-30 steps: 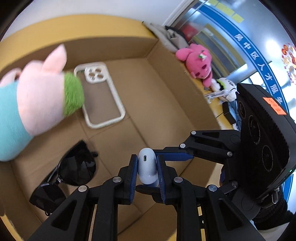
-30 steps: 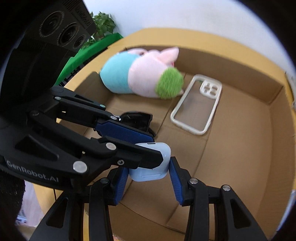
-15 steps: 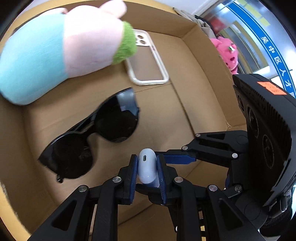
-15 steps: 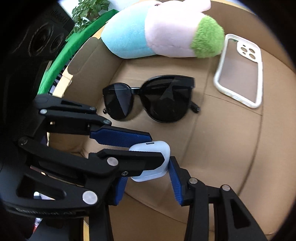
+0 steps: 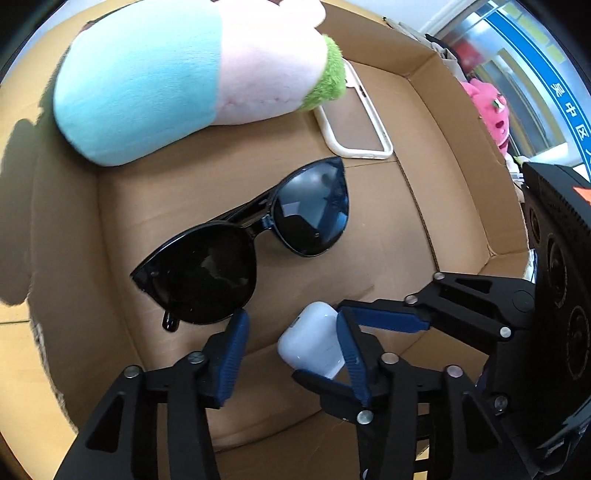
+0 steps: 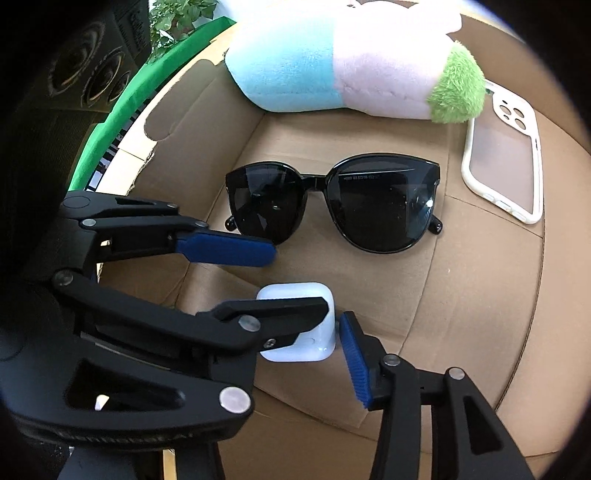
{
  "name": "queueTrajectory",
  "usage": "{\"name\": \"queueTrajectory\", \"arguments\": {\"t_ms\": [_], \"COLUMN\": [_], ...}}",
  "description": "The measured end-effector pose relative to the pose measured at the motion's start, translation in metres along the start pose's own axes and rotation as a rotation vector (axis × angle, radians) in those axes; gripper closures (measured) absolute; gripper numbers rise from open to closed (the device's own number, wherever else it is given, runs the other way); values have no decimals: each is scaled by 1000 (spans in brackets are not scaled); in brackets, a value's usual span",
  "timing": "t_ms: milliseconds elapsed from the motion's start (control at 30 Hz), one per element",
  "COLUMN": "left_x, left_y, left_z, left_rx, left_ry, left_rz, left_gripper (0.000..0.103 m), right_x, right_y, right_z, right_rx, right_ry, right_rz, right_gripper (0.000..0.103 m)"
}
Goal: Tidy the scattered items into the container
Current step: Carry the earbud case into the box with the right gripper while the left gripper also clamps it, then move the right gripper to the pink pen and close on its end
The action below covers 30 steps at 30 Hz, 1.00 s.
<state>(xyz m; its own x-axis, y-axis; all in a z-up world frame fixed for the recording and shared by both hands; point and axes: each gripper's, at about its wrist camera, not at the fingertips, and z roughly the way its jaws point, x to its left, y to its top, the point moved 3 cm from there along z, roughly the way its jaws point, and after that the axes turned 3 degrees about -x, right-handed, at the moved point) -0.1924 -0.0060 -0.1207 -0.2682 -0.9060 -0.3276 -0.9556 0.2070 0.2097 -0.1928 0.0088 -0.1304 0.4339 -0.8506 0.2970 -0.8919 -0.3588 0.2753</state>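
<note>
A white earbud case (image 5: 310, 341) lies on the floor of the cardboard box (image 5: 436, 122), also seen in the right wrist view (image 6: 299, 325). My left gripper (image 5: 291, 341) is open around it; the case leans against the right finger. My right gripper (image 6: 314, 332) is open beside the case, its left finger hidden behind the left gripper's arm. Black sunglasses (image 5: 251, 251), a white phone case (image 5: 354, 122) and a blue-pink plush toy (image 5: 184, 70) lie in the box, beyond the case.
A pink plush toy (image 5: 491, 110) sits outside the box at the right. A green board (image 6: 140, 88) and a plant (image 6: 177, 14) stand past the box's left wall.
Both grippers have moved lower and deeper into the box. The left gripper has opened and let the earbud case down onto the box floor.
</note>
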Motion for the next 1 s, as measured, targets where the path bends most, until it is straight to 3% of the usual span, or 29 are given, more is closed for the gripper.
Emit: {"name": "queueTrajectory", "arguments": {"t_ms": [67, 167, 300, 400, 467, 600, 700, 1000], "left_x": [0, -3, -14, -19, -11, -2, 0, 14], "left_y": [0, -1, -19, -51, -68, -98, -102, -85], "left_z": [-9, -31, -78, -102, -105, -85, -70, -66], "left_rx": [-31, -107, -298, -427, -468, -477, -475, -466], "left_ry": [0, 5, 74, 139, 174, 197, 256, 310], "left_rz": [-5, -5, 23, 7, -23, -78, -70, -54], "left_gripper": [41, 36, 18, 15, 15, 15, 14, 14], "right_x": [0, -2, -18, -54, -89, -162, -178, -153], "right_y": [-2, -8, -26, -51, -56, -78, -95, -108], "right_z": [-4, -18, -52, -85, -102, -119, -121, -121], "right_rx": [-14, -45, -140, -239, -280, -296, -290, -375], "right_ry": [-12, -19, -36, -90, -135, -271, -283, -315], "right_rz": [1, -16, -21, 0, 35, 101, 119, 193], "right_gripper": [47, 46, 39, 38, 37, 37, 37, 35]}}
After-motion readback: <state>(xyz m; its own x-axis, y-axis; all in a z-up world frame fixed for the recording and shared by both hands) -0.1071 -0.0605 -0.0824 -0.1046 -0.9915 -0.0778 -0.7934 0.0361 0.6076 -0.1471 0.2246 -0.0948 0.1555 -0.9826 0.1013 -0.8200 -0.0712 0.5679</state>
